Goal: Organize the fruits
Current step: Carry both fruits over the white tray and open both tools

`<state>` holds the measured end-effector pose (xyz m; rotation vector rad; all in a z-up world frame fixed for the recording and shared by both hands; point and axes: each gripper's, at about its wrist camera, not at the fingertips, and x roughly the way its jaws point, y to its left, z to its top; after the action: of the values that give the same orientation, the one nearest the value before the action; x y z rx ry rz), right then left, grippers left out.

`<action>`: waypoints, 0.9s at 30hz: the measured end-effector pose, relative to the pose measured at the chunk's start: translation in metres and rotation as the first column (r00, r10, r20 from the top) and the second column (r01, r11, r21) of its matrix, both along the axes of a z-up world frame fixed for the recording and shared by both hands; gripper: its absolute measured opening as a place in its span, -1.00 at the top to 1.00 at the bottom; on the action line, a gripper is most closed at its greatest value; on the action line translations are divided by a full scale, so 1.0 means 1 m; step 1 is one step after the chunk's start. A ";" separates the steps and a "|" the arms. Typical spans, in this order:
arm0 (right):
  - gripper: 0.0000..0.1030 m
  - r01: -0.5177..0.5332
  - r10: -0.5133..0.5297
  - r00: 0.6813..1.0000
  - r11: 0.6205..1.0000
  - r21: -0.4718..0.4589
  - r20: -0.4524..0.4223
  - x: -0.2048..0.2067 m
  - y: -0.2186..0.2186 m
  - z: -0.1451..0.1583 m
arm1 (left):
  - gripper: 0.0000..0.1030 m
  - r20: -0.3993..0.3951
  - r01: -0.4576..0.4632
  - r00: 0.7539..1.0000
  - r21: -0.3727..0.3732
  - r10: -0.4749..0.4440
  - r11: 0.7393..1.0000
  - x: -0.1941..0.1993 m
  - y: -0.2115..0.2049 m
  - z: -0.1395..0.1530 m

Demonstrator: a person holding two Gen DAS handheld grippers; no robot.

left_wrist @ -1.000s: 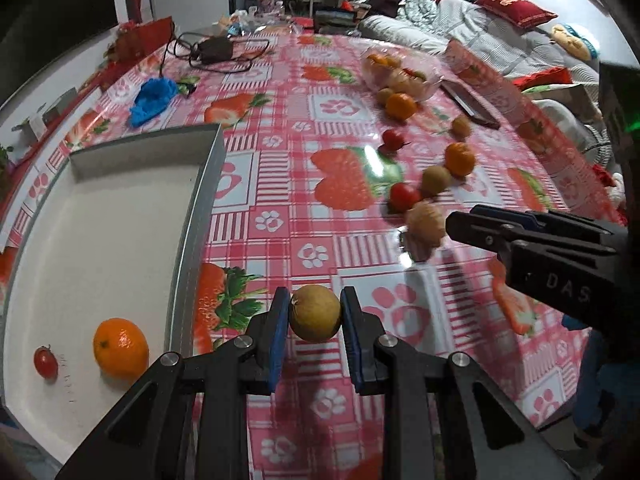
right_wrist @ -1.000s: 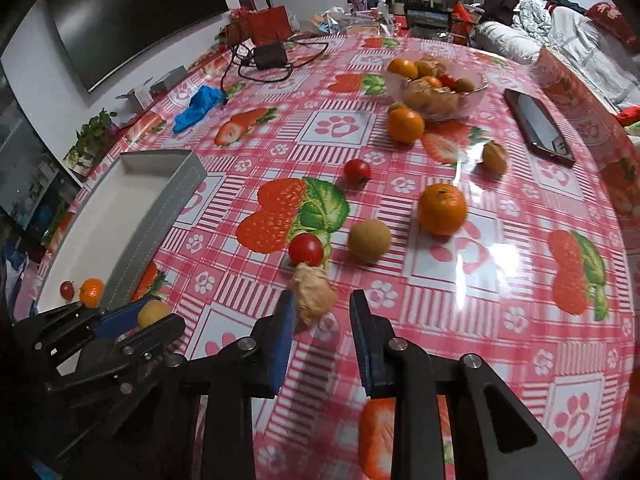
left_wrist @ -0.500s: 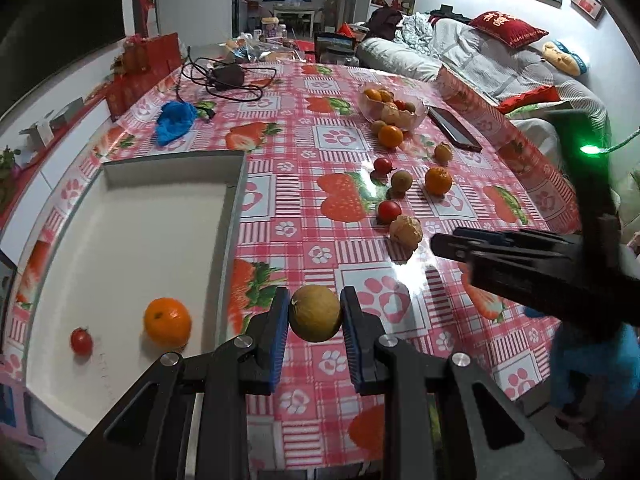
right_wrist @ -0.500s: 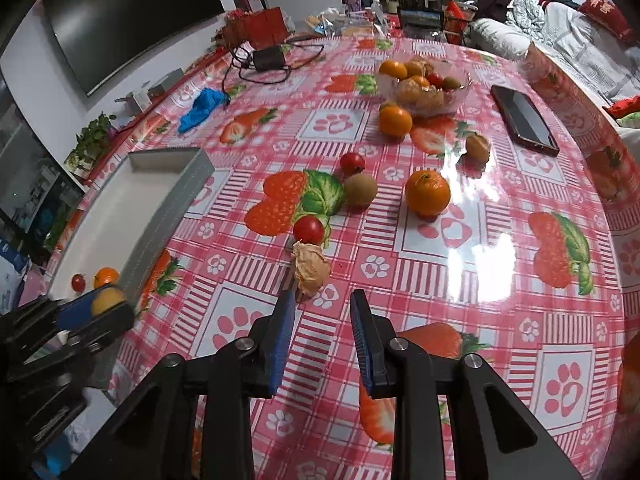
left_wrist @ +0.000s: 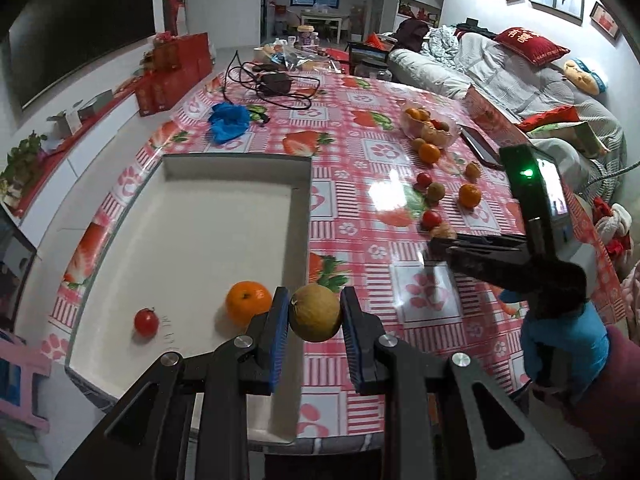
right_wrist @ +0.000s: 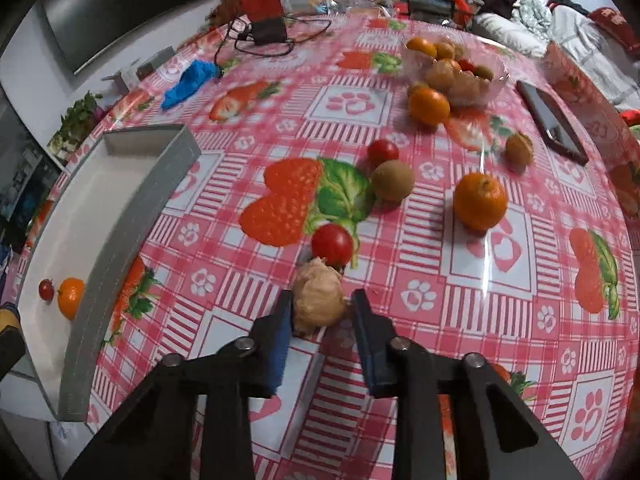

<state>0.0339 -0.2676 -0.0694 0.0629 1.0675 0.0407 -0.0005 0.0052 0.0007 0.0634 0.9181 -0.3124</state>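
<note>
The left gripper [left_wrist: 315, 320] is clenched on a round yellow-brown fruit [left_wrist: 315, 313], its blue pads pressing both sides, and holds it in the air above the right-hand wall of the white tray [left_wrist: 298, 216]. Just beyond, inside the tray, lie a tangerine [left_wrist: 248, 307] and, further left, a cherry tomato [left_wrist: 146, 322] — the two apart from each other. The right gripper [right_wrist: 322, 314] stands over the strawberry-print tablecloth [right_wrist: 460, 280] with a pale, wrinkled fruit [right_wrist: 319, 298] at its fingertips; the left pad meets the fruit, but a sliver of cloth shows before the right pad, so whether it is gripped cannot be told. Touching that fruit on its far side sits a second cherry tomato [right_wrist: 333, 245]. Further off lie a kiwi [right_wrist: 393, 181] with another tomato [right_wrist: 383, 152] behind it, and a loose tangerine [right_wrist: 480, 201] to their right. Farthest — a clear bowl [right_wrist: 486, 90] of mixed fruit, and a dark phone [right_wrist: 552, 121] beside it.
</note>
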 end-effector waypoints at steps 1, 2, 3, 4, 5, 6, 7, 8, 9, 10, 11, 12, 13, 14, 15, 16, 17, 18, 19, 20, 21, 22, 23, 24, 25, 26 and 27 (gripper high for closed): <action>0.49 0.008 -0.008 1.000 1.000 0.009 -0.005 -0.001 -0.002 0.000 | 0.45 -0.003 -0.002 1.000 0.000 0.002 1.000 0.000 0.002 -0.001; 0.49 0.013 -0.012 1.000 1.000 0.025 -0.006 -0.002 -0.005 0.002 | 0.45 -0.005 -0.003 1.000 0.000 0.003 1.000 0.002 0.004 -0.001; 0.49 0.018 -0.018 1.000 0.999 0.045 -0.004 -0.003 -0.008 0.005 | 0.45 -0.004 -0.004 1.000 0.000 0.004 1.000 0.002 0.006 0.000; 0.49 0.019 -0.019 1.000 0.998 0.061 0.000 -0.005 -0.010 0.009 | 0.45 -0.003 -0.005 1.000 -0.001 0.005 1.000 0.003 0.009 0.002; 0.49 0.017 -0.017 1.000 0.998 0.068 0.005 -0.005 -0.011 0.013 | 0.45 0.000 -0.006 1.000 -0.002 0.006 1.000 0.004 0.011 0.003; 0.49 0.013 -0.014 1.000 0.997 0.070 0.019 -0.007 -0.011 0.021 | 0.45 0.004 -0.007 1.000 -0.001 0.007 1.000 0.006 0.013 0.006; 0.49 0.008 -0.010 1.000 0.998 0.068 0.030 -0.007 -0.010 0.027 | 0.45 0.010 -0.009 1.000 0.000 0.009 1.000 0.007 0.016 0.009; 0.49 0.001 -0.004 0.999 0.998 0.069 0.042 -0.008 -0.009 0.034 | 0.45 0.023 -0.014 1.000 0.001 0.014 1.000 0.010 0.020 0.013; 0.49 -0.005 0.001 0.999 0.997 0.071 0.052 -0.008 -0.007 0.040 | 0.45 0.033 -0.019 0.999 0.000 0.019 1.000 0.011 0.023 0.018; 0.49 -0.014 0.009 0.998 0.997 0.074 0.067 -0.009 -0.005 0.048 | 0.45 0.040 -0.022 0.999 -0.001 0.022 1.000 0.012 0.025 0.021; 0.49 -0.021 0.015 0.997 0.997 0.077 0.077 -0.009 -0.002 0.053 | 0.45 0.050 -0.027 0.998 -0.004 0.027 1.000 0.014 0.030 0.025; 0.49 -0.031 0.024 0.996 0.996 0.082 0.088 -0.009 0.002 0.060 | 0.45 0.061 -0.035 0.998 -0.005 0.035 0.999 0.016 0.034 0.029; 0.49 -0.038 0.030 0.995 0.996 0.085 0.095 -0.009 0.005 0.065 | 0.45 0.067 -0.040 0.997 -0.005 0.040 0.999 0.017 0.037 0.032; 0.49 -0.044 0.036 0.994 0.995 0.088 0.100 -0.009 0.009 0.068 | 0.45 0.076 -0.047 0.996 -0.006 0.047 0.999 0.018 0.042 0.035; 0.49 -0.051 0.042 0.994 0.994 0.093 0.103 -0.009 0.012 0.071 | 0.45 0.081 -0.053 0.995 -0.007 0.053 0.999 0.020 0.046 0.037; 0.49 -0.060 0.049 0.993 0.993 0.101 0.103 -0.008 0.016 0.073 | 0.45 0.088 -0.062 0.994 -0.008 0.062 0.998 0.022 0.052 0.039; 0.49 -0.068 0.057 0.993 0.992 0.106 0.104 -0.007 0.021 0.075 | 0.45 0.090 -0.067 0.994 -0.010 0.068 0.998 0.024 0.055 0.041; 0.49 -0.076 0.065 0.992 0.991 0.109 0.105 -0.006 0.026 0.077 | 0.45 0.093 -0.077 0.993 -0.013 0.078 0.997 0.026 0.060 0.042; 0.49 -0.087 0.075 0.991 0.990 0.109 0.108 -0.006 0.031 0.080 | 0.45 0.093 -0.082 0.992 -0.015 0.083 0.996 0.027 0.063 0.042; 0.49 -0.097 0.085 0.990 0.989 0.107 0.111 -0.005 0.036 0.082 | 0.45 0.094 -0.091 0.991 -0.017 0.092 0.996 0.029 0.068 0.043; 0.49 -0.107 0.095 0.989 0.989 0.106 0.114 -0.004 0.042 0.085 | 0.45 0.095 -0.095 0.991 -0.019 0.097 0.995 0.030 0.071 0.043; 0.49 -0.118 0.106 0.988 0.987 0.107 0.116 -0.003 0.048 0.087 | 0.45 0.096 -0.101 0.990 -0.020 0.102 0.995 0.031 0.075 0.043; 0.49 -0.127 0.114 0.986 0.986 0.109 0.117 -0.002 0.053 0.089 | 0.45 0.098 -0.109 0.989 -0.022 0.110 0.994 0.033 0.080 0.044; 0.49 -0.140 0.126 0.985 0.984 0.113 0.118 0.000 0.060 0.092 | 0.45 0.098 -0.115 0.988 -0.024 0.116 0.993 0.035 0.084 0.044; 0.49 -0.148 0.134 0.984 0.982 0.115 0.118 0.002 0.065 0.093 | 0.45 0.098 -0.119 0.988 -0.025 0.121 0.993 0.035 0.087 0.044; 0.49 -0.160 0.146 0.982 0.980 0.117 0.118 0.004 0.072 0.094 | 0.45 0.099 -0.127 0.987 -0.027 0.129 0.992 0.038 0.092 0.044; 0.49 -0.170 0.156 0.981 0.979 0.116 0.118 0.005 0.077 0.095 | 0.45 0.099 -0.131 0.986 -0.027 0.133 0.991 0.039 0.094 0.045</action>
<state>0.0393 -0.1907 0.0254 0.0860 0.9582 0.2576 0.0386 0.0993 0.0452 -0.0011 0.8148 -0.1933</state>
